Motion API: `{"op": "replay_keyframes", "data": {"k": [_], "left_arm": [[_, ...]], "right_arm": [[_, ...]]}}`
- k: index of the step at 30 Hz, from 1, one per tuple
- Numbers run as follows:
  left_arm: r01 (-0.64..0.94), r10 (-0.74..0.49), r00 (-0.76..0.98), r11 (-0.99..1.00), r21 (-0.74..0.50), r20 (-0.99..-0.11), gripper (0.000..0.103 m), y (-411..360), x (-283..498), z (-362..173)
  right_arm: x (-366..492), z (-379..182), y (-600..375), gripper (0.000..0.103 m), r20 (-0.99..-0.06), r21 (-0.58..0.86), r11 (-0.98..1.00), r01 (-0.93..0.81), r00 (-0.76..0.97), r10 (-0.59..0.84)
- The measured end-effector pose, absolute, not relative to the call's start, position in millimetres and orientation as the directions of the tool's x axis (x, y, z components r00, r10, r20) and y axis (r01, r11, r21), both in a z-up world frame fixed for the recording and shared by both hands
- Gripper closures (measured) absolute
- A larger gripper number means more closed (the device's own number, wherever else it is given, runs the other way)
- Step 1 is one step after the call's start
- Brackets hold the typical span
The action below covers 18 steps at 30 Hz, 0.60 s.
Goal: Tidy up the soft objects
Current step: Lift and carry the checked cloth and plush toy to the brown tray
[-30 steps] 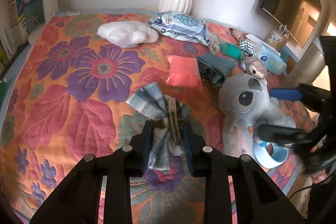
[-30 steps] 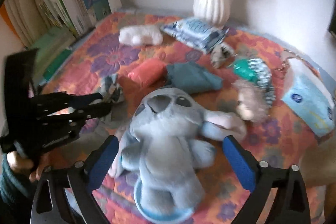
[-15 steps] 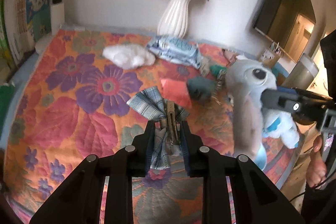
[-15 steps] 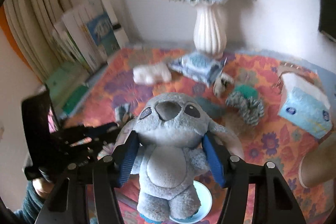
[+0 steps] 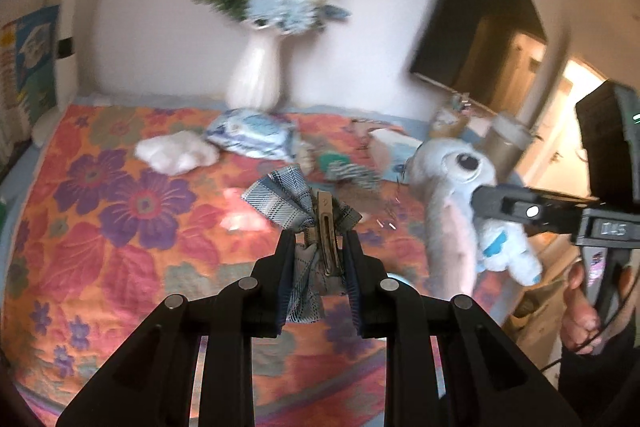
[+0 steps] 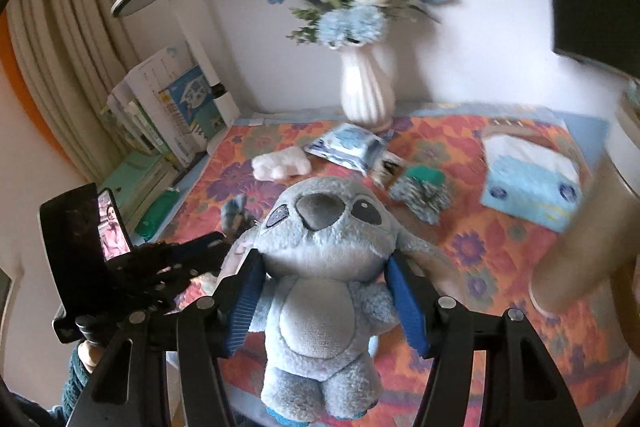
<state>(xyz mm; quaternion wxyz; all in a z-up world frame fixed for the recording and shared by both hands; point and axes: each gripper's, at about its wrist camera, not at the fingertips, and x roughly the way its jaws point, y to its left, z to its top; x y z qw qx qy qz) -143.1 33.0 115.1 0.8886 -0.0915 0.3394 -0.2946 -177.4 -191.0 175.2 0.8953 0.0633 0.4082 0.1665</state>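
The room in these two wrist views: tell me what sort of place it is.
Probably a lived-in room at home, a bedroom or living room. A floral quilted cover spreads over a wide flat surface, a white vase of blue flowers stands against the wall, and a dark flat screen hangs beside it.

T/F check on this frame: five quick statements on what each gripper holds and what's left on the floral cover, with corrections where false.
1. The right gripper is shut on the grey plush toy. True.
2. The left gripper is open, with nothing between its fingers. False: it is shut on the plaid bow hair clip.
3. The plush toy lies flat on the floral cover. False: it is lifted clear, upright between the right gripper's pads.
4. The white ribbed vase with blue flowers stands by the back wall. True.
5. The white fluffy wad is in the vase. False: it lies on the cover.
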Motion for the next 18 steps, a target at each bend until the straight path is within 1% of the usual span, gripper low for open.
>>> {"op": "replay_keyframes", "data": {"k": [4,18], "left_arm": [[0.503,-0.628,0.574,0.777,-0.38,-0.525,0.082,18,-151,119],[0.617,-0.681,0.504,0.714,-0.33,-0.531,0.082,-52,-180,132]], "right_arm": [[-196,175,-218,0.043,-0.712,0.259,0.946,-0.196,0.623,0.324],[-253,170,-303,0.043,-0.716,0.318,0.947,-0.042,0.644,0.269]]}}
